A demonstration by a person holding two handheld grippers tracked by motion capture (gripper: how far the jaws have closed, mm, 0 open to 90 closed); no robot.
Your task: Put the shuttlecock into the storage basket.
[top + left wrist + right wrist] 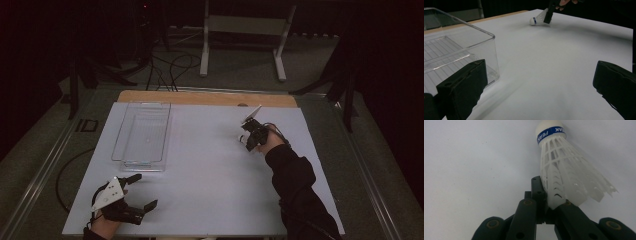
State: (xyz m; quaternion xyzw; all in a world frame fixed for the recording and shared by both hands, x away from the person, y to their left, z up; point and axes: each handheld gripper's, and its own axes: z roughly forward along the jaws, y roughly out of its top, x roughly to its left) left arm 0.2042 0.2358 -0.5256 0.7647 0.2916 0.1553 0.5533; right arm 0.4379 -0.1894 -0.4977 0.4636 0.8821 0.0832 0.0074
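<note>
One shuttlecock (564, 167), one clear bin (142, 132)

A flat white rectangular tabletop (210, 170) with a strip of bare light wood (200, 97) along its far edge carries two things. A clear plastic rectangular bin (142, 134) with a ribbed floor stands on its left half. Well apart, on the right half, a white plastic shuttlecock with a blue band (537, 19) touches the surface.
</note>
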